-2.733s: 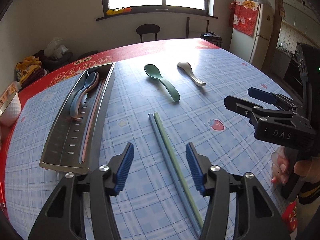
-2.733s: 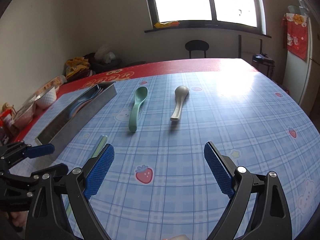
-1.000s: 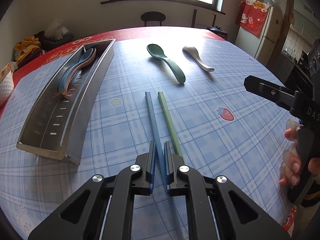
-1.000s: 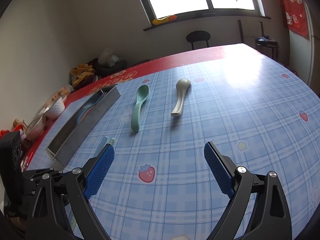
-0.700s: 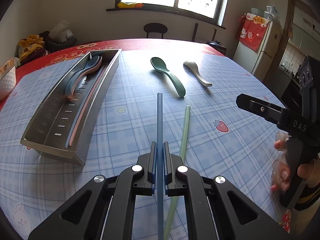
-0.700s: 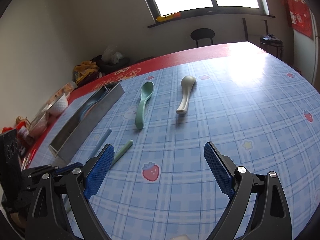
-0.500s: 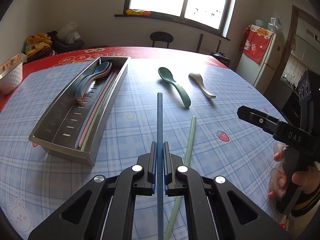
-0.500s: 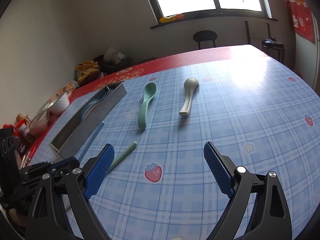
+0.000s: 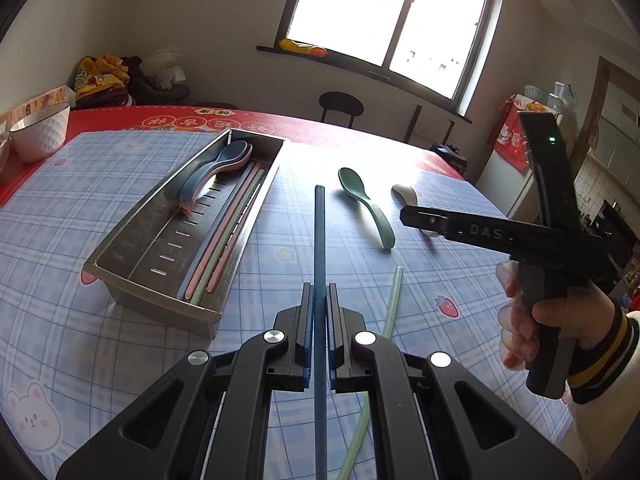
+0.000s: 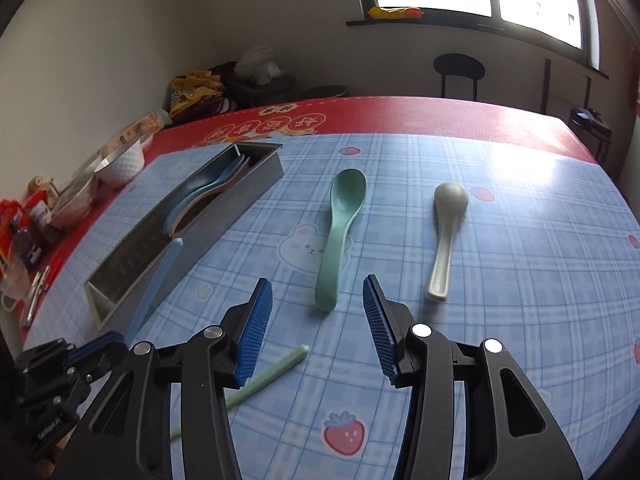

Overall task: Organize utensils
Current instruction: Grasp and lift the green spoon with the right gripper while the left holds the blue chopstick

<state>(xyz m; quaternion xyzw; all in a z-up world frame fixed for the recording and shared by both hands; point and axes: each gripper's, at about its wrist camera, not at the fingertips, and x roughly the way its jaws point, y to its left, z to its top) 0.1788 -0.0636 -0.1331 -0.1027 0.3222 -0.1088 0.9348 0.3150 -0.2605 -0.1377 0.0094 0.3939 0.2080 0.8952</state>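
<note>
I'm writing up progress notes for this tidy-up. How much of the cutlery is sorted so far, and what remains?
Done: the metal tray already holds two spoons and a few chopsticks. In hand: the left gripper is shut on the blue chopstick. Left: the green chopstick, green spoon and grey spoon lie on the table; the right gripper is closing with nothing between its pads.
</note>
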